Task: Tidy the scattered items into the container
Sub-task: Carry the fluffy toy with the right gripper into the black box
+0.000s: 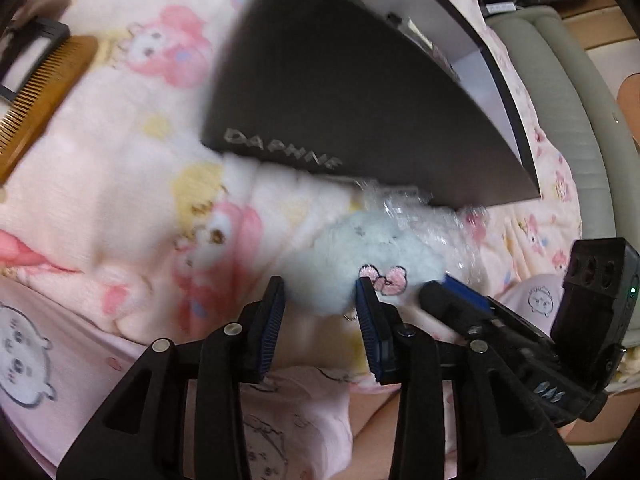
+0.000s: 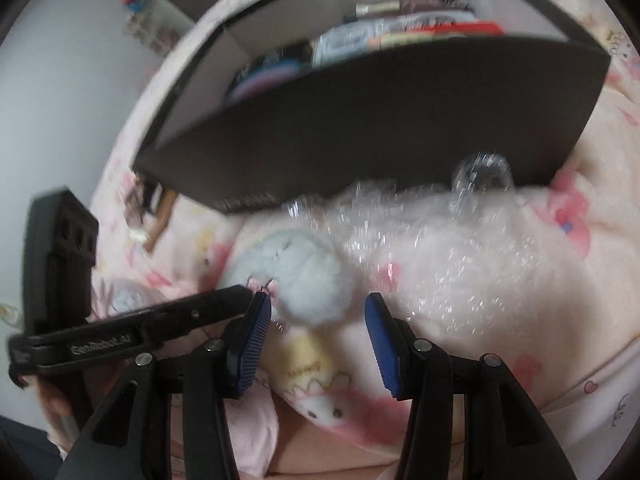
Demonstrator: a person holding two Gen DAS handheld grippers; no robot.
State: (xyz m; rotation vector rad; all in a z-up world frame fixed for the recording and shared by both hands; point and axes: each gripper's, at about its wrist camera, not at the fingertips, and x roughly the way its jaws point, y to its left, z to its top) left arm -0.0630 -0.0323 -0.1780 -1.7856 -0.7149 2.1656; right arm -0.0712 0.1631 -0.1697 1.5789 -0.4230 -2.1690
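The left gripper [image 1: 320,300] has its jaws apart, with nothing between the blue pads [image 1: 272,320]; the right gripper [image 2: 318,320] also stands with jaws wide apart and holds nothing; the two grippers are just beside each other, tips nearly touching.

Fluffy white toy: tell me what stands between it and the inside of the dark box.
The fluffy white toy lies on the blanket against the outside of the dark box. The box's near wall rises between toy and interior, so the toy must go over that rim. Crinkly clear plastic lies beside it. Both grippers, left gripper and right gripper, are open around it.
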